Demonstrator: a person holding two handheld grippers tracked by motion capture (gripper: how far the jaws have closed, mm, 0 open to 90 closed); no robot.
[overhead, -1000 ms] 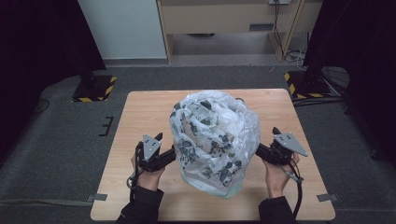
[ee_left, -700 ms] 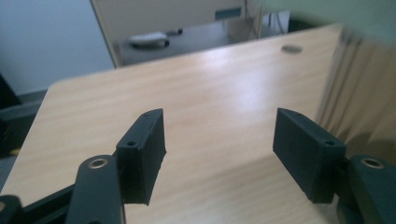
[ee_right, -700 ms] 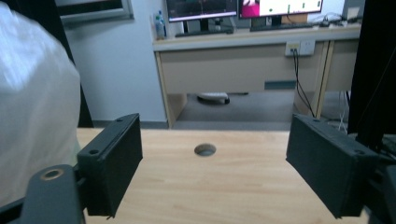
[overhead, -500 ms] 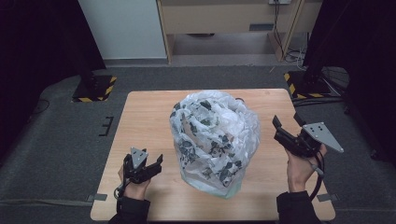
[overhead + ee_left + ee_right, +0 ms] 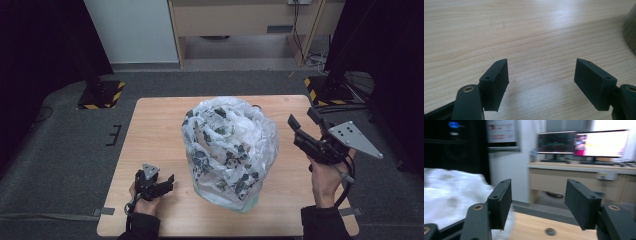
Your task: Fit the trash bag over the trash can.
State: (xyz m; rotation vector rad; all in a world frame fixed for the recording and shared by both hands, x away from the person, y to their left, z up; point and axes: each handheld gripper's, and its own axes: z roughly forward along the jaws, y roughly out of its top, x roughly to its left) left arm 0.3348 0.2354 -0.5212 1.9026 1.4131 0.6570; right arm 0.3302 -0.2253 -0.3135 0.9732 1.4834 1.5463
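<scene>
- A pale wooden table (image 5: 155, 125) with a light grain stands on grey carpet (image 5: 65, 165); strips of grey tape mark the floor at its near corners.
- A crumpled clear plastic bag with dark leaf-like print (image 5: 227, 150) sits in a heap at the table's middle, its base near the front edge.
- Beyond the table are a white panel, a light wooden desk (image 5: 240, 20) with cables, and two black stands on yellow-and-black striped bases (image 5: 100, 95).
- The left gripper (image 5: 162, 187) is low over the near left of the table, jaws spread and just opening further, bare wood between them; it is apart from the bag.
- The right gripper (image 5: 300, 127) is raised off the table's right edge, jaws apart though just narrowing, nothing between them.
- The bag's contents cannot be made out; in the right gripper view it is a white blur, with two lit monitors (image 5: 584, 143) behind.
</scene>
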